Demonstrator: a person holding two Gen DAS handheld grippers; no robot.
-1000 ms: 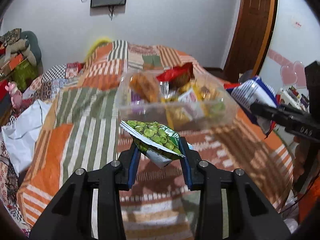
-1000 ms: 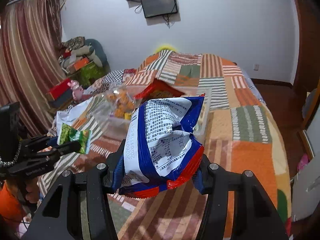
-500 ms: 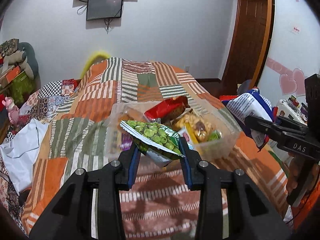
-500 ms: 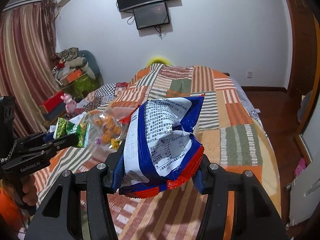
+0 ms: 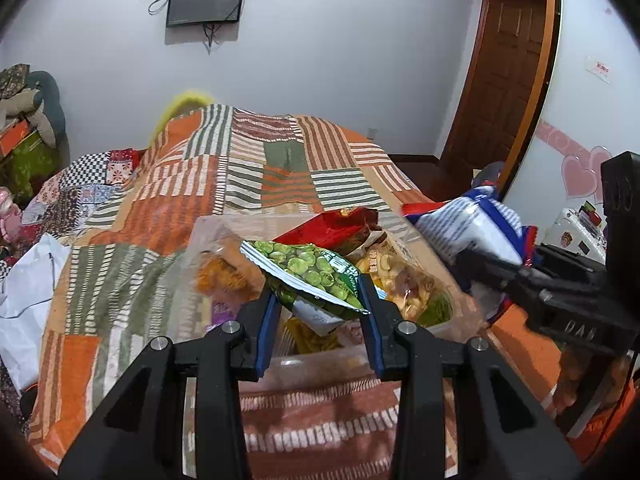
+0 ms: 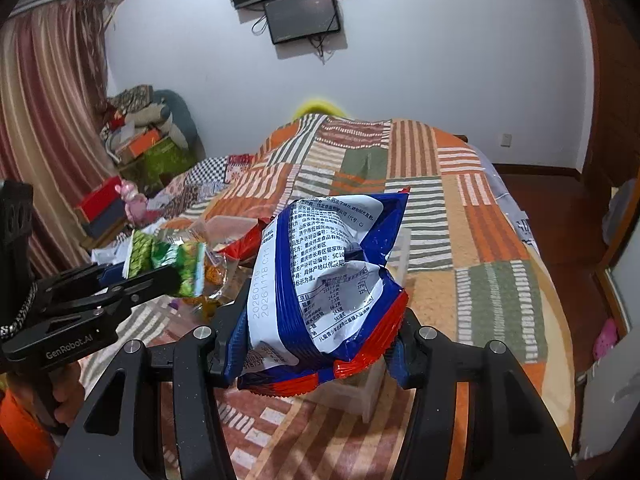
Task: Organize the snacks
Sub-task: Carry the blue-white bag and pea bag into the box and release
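Note:
My left gripper (image 5: 318,304) is shut on a green pea snack packet (image 5: 308,270) and holds it over the near part of a clear plastic bin (image 5: 320,364) on the bed. The bin holds a red bag (image 5: 332,226), an orange snack pack (image 5: 220,276) and several other packs. My right gripper (image 6: 312,340) is shut on a blue, white and red snack bag (image 6: 324,276), held above the bin's right end (image 6: 376,396). That bag (image 5: 468,228) and gripper also show at the right of the left wrist view. The pea packet (image 6: 176,260) shows at the left of the right wrist view.
The bin sits on a striped orange and green patchwork blanket (image 5: 256,172). A white plastic bag (image 5: 28,288) lies at the bed's left edge. Boxes and stuffed things (image 6: 140,136) pile by the curtain. A wooden door (image 5: 508,80) stands at the back right.
Both grippers have moved in over the bin with their packets. The bin has come closer and lower in both views.

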